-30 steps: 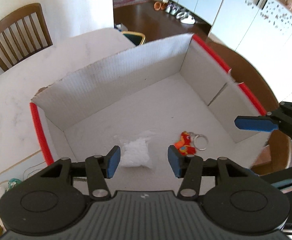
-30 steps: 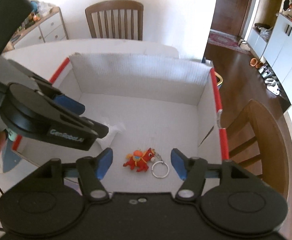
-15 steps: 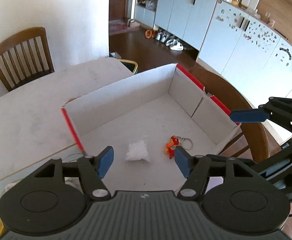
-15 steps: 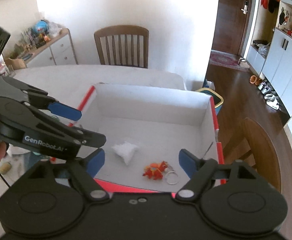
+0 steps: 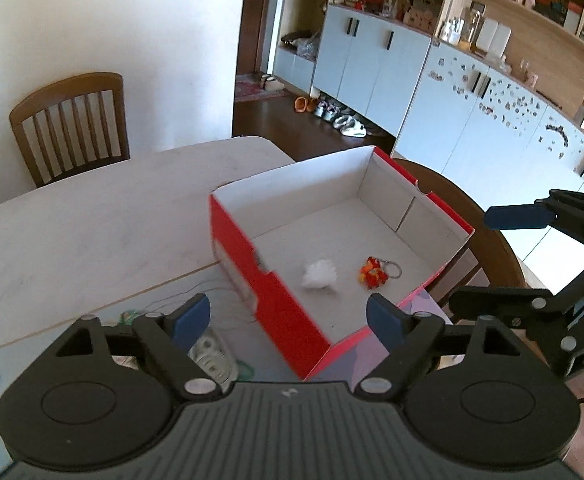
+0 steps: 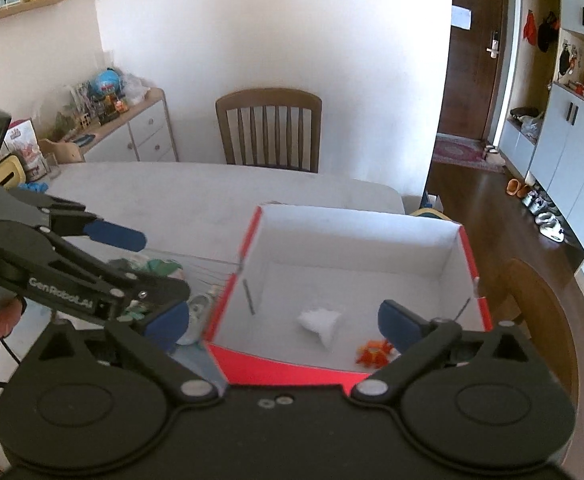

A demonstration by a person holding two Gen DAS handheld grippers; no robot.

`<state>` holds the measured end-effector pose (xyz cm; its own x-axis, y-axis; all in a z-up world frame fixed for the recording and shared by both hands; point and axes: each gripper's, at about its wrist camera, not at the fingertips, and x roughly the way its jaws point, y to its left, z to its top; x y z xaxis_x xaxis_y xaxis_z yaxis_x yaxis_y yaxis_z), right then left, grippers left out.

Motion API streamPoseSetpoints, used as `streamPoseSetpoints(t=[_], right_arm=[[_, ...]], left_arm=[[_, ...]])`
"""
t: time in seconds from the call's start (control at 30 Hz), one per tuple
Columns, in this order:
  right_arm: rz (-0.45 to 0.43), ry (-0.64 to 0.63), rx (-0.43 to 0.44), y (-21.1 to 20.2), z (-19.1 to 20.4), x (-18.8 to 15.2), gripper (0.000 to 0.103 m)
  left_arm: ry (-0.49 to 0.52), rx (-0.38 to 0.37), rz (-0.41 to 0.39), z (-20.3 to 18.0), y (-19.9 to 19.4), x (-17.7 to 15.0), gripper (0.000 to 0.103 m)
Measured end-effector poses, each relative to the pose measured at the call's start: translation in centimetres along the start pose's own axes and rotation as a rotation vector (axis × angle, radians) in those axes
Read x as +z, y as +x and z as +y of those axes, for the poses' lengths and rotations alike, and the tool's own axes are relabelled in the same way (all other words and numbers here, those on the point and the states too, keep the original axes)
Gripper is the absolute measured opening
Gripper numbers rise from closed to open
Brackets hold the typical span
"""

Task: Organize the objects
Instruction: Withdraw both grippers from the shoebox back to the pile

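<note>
In the left wrist view, your left hand-held gripper (image 5: 288,319) hangs above the near corner of the red shoe box (image 5: 268,300), its jaws opening with nothing gripped between them. Inside the box, a white crumpled wad (image 5: 319,275) lies just beside an orange toy keychain (image 5: 373,273) on the white floor. The box sits on the pale surface (image 5: 92,216).

In the right wrist view, your right hand-held gripper (image 6: 286,328) is spreading wide over the box's near wall (image 6: 284,372), holding nothing. The wad (image 6: 320,322) and keychain (image 6: 373,354) lie inside, near that wall. Your left hand-held gripper (image 6: 140,276) shows at left, empty.
</note>
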<state>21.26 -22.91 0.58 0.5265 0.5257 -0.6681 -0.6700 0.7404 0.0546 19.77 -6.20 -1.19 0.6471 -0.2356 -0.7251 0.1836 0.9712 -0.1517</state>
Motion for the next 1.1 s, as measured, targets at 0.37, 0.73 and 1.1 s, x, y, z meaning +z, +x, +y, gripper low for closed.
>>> streamPoseSetpoints(t=[0.37,0.73,1.1], right_arm=[[-0.032,0.042,-0.037,0.4,5.1,-1.1,0.102],[-0.009,0.051,-0.031,2.5,10.6,-2.7,0.102],[0.035,0.056,-0.029,6.0,15.3,-4.2,0.101]], left_arm=[[-0.042,0.004,-0.07,5.8,-5.2,-5.1,0.103],[-0.114,0.04,-0.09,12.5,-8.8,-10.8,0.103],[-0.1,0.099,-0.024,16.7,-8.4,-16.4,0.103]])
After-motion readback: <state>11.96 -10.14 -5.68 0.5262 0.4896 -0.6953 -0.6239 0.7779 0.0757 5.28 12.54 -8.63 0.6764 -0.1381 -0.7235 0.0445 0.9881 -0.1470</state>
